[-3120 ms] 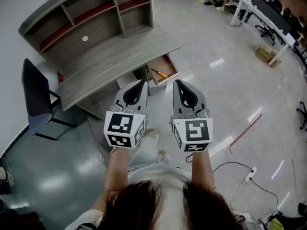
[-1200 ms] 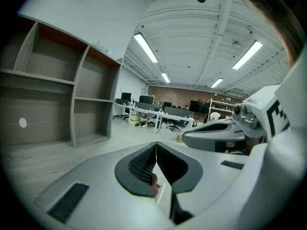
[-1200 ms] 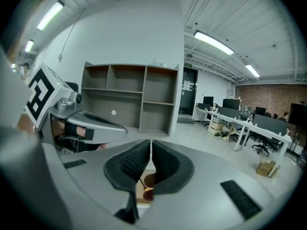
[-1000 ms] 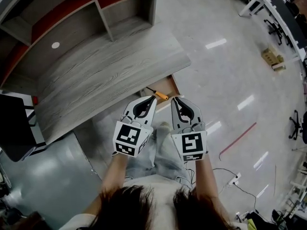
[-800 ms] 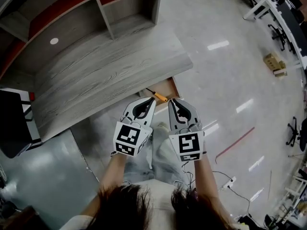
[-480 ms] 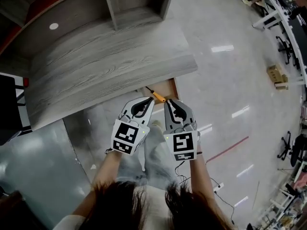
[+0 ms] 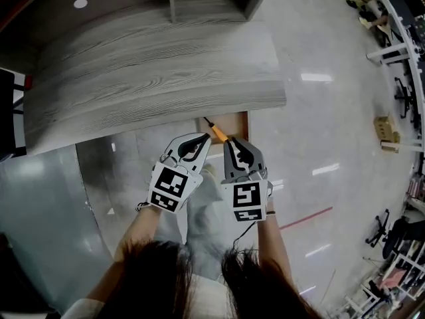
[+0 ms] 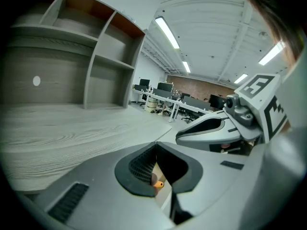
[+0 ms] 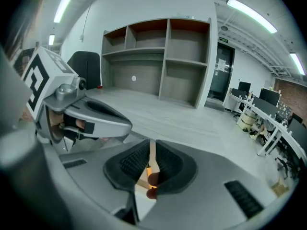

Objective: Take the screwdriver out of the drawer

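- Below our head, we hold both grippers side by side; the left gripper [image 7: 206, 137] has its jaws pressed together at the tips, with nothing between them.
- Just beside it, our right gripper [image 7: 226, 141] shows only a thin slit between its jaws, and it too is empty.
- Past their tips, the orange-handled screwdriver [image 7: 216, 131] lies in the open drawer [image 7: 237, 119], its handle close to the right gripper.
- Beyond, we see the grey wood-grain desk [image 7: 159, 65] overhanging the drawer.
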Demonstrator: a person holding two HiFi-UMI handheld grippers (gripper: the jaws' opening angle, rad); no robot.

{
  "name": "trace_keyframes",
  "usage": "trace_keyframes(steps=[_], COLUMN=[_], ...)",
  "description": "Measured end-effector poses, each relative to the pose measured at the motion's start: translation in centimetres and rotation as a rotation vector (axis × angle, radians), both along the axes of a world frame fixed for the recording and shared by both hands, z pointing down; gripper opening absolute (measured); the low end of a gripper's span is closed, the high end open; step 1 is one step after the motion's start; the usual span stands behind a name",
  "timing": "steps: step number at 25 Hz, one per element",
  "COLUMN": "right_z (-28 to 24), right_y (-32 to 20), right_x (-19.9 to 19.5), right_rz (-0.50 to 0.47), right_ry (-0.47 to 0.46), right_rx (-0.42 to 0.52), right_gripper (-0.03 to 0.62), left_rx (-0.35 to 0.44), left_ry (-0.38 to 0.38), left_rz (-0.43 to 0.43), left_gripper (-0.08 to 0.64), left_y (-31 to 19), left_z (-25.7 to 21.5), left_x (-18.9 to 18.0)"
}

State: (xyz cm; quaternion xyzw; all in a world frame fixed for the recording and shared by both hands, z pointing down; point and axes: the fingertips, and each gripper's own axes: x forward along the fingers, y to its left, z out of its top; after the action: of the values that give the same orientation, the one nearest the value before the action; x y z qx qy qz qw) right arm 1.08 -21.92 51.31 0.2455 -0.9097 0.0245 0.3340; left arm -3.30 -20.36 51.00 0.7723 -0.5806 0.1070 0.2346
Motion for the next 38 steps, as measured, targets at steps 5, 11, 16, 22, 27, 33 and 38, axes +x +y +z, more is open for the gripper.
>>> trace_keyframes(steps=[5,11,16,22,27,33,38], right_z=[2.9,6.3,8.9,12.3,14.7,17.7,19.8], right_y=[-0.6,-1.1,-1.1,-0.9,-1.0,-1.0,-1.0], right_x=[-0.4,-1.3,-1.3,-1.4,-1.7,-1.8,-1.8], right_rz=[-0.042,-0.08,-0.116,-0.145,-0.164,-0.184,-0.194], right_ry=[0.038,0.076,0.12,0.178,0.211,0.263,0.29], right_rx=[-0.02,-0.047,-0.071,-0.103,-0.11,-0.129,-0.14], right_gripper=[0.034,0.051,0.06,0.069,0.078,0.091,0.101], left_rx=[-0.014,-0.035,-0.051,-0.065,-0.082,-0.116,-0.137], left_ry=[0.0,-0.017,-0.02,-0.019,-0.017,-0.012,-0.005], left_rz=[-0.012,-0.012,-0.024,-0.039,-0.046,-0.041,-0.044], left_gripper=[0.017,0.017,0.017,0.017,0.017,0.017,0.017], left_y=[-0.4,-0.4,-0.4,-0.5,-0.7,-0.4,-0.3], left_z=[2.3,5.1,7.0,9.1,11.1,14.0,15.6], left_x=[-0.3,-0.8,-0.8,-1.5,-1.9,-1.7,-1.7])
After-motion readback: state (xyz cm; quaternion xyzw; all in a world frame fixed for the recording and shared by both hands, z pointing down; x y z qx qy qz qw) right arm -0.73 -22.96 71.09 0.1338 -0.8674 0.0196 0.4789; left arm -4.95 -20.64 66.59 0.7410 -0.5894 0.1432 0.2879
